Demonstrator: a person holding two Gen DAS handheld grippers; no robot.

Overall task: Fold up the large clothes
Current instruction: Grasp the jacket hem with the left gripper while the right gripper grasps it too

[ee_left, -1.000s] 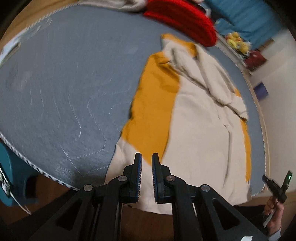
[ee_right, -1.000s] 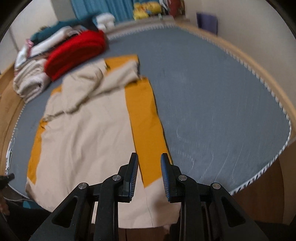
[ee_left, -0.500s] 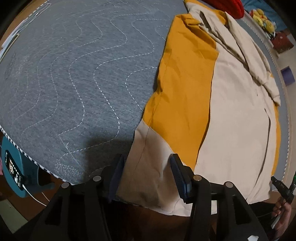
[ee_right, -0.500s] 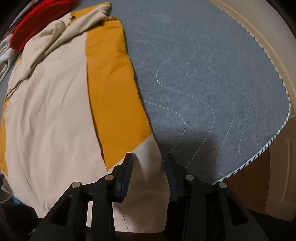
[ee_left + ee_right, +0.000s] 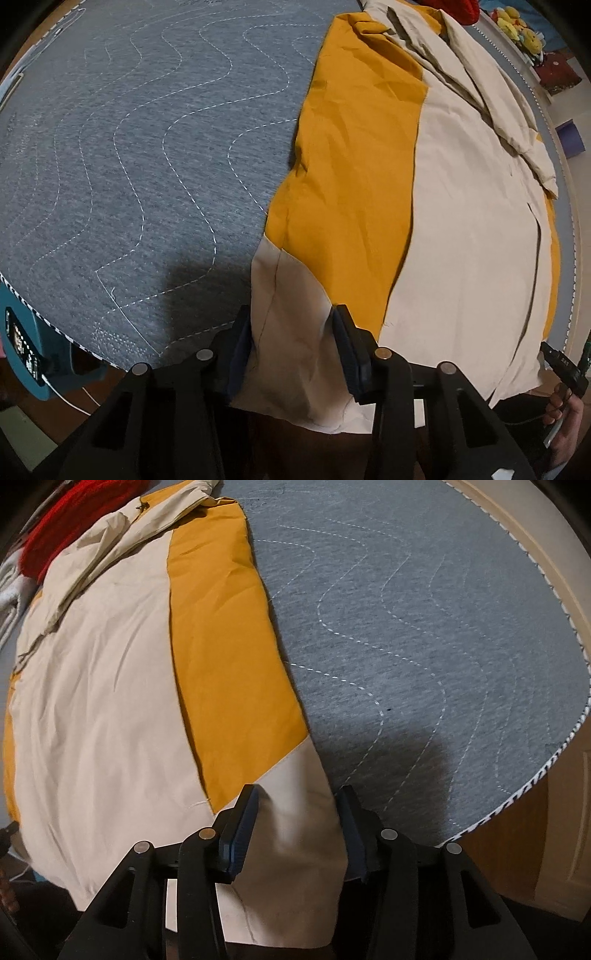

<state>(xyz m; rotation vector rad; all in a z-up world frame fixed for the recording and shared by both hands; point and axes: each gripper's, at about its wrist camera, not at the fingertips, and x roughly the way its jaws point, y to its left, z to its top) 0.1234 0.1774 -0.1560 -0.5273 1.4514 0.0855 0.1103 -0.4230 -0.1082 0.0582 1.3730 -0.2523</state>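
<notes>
Both tools are now low over the near hem of the garment; a second ago they hung higher, with far more of the bed in view.

Left tool: jaws were nearly shut a second ago and now straddle the beige corner panel. They are closing at this moment, cloth between them, pads not yet visibly pinching it. Released, then, but about to bite.

Right tool: jaws wider than before and opening, standing either side of the opposite beige hem corner in its own view. Nothing clamped.

Reading: this looks like the set-up for a grasp of both bottom corners, likely to carry the hem up toward the collar. Fold not yet begun.

Garment, beige with orange side panels, lies flat on the grey quilted mattress, hem overhanging the near edge, sleeves bundled at the far end.

Hard to make out:
- the very hem edge, hidden behind the tool bodies
- whether either lower pad is under the cloth or only on top
- red pile beyond the collar, cut off by the rim
- a hand at the left view's right edge, holding a dark tool
</notes>
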